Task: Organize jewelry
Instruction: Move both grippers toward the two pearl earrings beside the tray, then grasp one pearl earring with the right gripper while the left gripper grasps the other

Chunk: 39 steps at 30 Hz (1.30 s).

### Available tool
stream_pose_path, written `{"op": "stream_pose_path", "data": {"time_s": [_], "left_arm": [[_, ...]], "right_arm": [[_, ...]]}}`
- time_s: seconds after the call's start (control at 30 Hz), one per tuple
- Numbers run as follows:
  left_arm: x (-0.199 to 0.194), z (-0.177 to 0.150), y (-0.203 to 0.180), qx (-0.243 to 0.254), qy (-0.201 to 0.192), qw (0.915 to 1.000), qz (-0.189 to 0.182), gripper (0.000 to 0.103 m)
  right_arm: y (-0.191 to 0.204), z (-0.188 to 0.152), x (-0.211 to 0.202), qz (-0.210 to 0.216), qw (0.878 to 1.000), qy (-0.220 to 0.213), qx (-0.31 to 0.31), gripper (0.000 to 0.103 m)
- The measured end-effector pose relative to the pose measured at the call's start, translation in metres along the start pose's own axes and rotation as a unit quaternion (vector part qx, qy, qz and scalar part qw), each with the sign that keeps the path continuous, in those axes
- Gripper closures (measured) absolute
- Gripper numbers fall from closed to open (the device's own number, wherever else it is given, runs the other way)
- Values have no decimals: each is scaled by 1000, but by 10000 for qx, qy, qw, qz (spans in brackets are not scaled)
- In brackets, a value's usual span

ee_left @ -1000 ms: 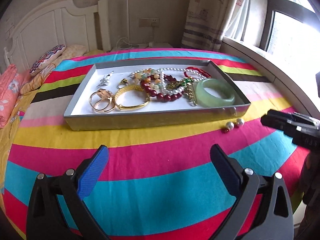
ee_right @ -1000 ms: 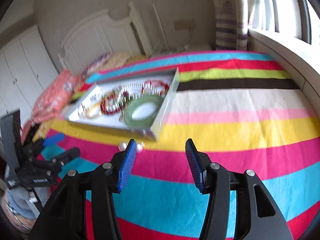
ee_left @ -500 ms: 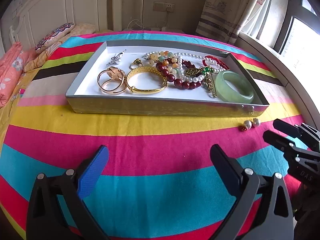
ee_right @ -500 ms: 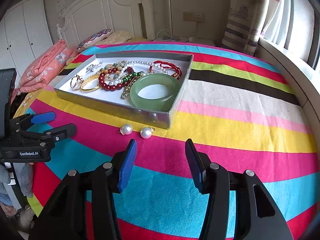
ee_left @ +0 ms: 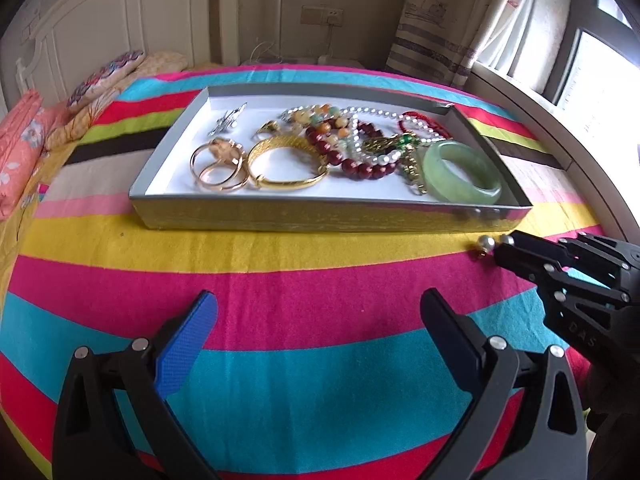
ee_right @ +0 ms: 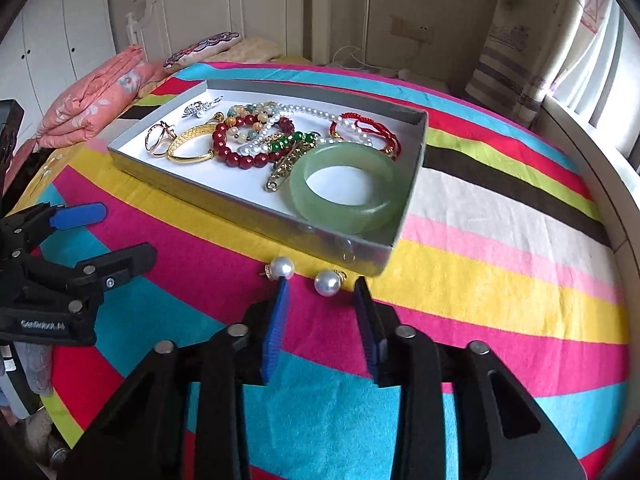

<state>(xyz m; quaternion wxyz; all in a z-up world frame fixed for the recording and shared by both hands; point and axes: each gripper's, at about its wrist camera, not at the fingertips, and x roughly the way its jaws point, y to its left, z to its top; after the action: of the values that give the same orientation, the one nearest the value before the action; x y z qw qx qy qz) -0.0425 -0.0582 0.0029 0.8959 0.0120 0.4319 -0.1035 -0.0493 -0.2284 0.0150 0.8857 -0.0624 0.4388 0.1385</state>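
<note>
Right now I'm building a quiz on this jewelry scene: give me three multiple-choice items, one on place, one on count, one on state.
1. Where do the pearl earrings lie?
A. in the tray
B. on the bedspread, before the tray's near wall
C. on the pillow

2. How many pearl earrings lie outside the tray?
A. one
B. two
C. four

3. How is the right gripper?
A. open, one pearl between its fingertips
B. shut on the green bangle
C. shut, empty

Key: B, both pearls rest on the striped bedspread; B, two white pearls show; A, its blue pads flank a pearl.
</note>
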Motion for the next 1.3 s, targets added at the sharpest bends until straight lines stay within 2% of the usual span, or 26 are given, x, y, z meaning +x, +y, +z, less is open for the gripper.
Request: {"op": "stream_pose_path", "data": {"time_s": [0.07,0.13,0.3,0.5,0.57,0.67,0.83,0.97,1.3], "left_arm": [[-6,0,-10,280,-135,9995,-28,3],[-8,-1,-21,528,-177,9984,-38,3],[-5,4,-47,700,-10,9966,-430,5],[2,12,-74,791,78,9943,-718,27],[7,14,-81,824,91,9940,-713,41],[18,17,-92,906,161,9933,-692,56],[28,20,-105,1065,133,9927,-557,60],[31,20,-113,1226,52,9916,-411,71],[30,19,-104,1161,7,9918,-537,90]], "right_arm": [[-1,0,-1,7,10000,-20,19,89],[-5,-1,-1,116,9998,-60,139,89],[-17,-8,-16,176,9987,-303,371,89],[-40,-20,-33,301,9948,-616,755,89],[-47,-23,-39,372,9925,-740,897,89],[-57,-28,-45,436,9900,-858,1031,89],[-62,-31,-50,543,9878,-969,1095,89],[-63,-32,-52,600,9869,-1004,1115,89],[-61,-32,-49,531,9884,-937,1068,89]]}}
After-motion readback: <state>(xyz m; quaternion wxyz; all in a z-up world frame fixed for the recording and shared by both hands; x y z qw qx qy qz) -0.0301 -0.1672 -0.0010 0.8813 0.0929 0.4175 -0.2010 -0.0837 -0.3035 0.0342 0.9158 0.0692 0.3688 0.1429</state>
